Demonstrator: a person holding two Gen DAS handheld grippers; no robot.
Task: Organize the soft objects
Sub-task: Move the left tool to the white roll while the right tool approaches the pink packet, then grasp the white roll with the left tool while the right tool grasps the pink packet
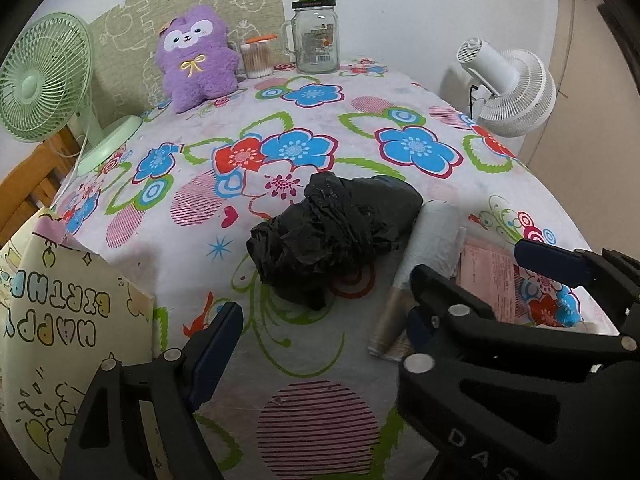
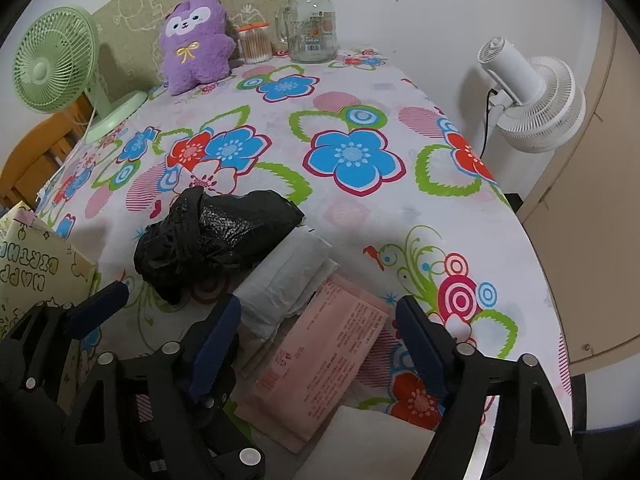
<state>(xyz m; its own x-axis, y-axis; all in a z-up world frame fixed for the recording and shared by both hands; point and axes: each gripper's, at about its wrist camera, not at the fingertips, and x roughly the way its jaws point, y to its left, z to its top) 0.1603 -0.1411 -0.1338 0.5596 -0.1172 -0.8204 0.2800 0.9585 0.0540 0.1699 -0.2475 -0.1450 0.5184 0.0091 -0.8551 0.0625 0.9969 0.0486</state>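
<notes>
A crumpled black plastic bag [image 1: 332, 232] lies mid-table; it also shows in the right wrist view [image 2: 216, 232]. A white rolled tissue pack [image 1: 434, 236] lies against its right side [image 2: 288, 280]. A pink flat packet [image 2: 332, 364] lies nearer, with its edge in the left view [image 1: 488, 280]. A purple plush toy [image 1: 196, 60] sits at the far edge [image 2: 194, 42]. My left gripper [image 1: 320, 340] is open and empty, just short of the bag. My right gripper [image 2: 320, 340] is open and empty over the pink packet. The right gripper shows in the left view [image 1: 468, 280].
A birthday gift bag [image 1: 60, 320] stands at the near left [image 2: 36, 276]. A green fan [image 1: 44, 80] stands at the far left and a white fan [image 1: 508, 92] beyond the right edge. A glass jar [image 1: 316, 36] and a cotton-swab tub [image 1: 256, 58] stand at the back.
</notes>
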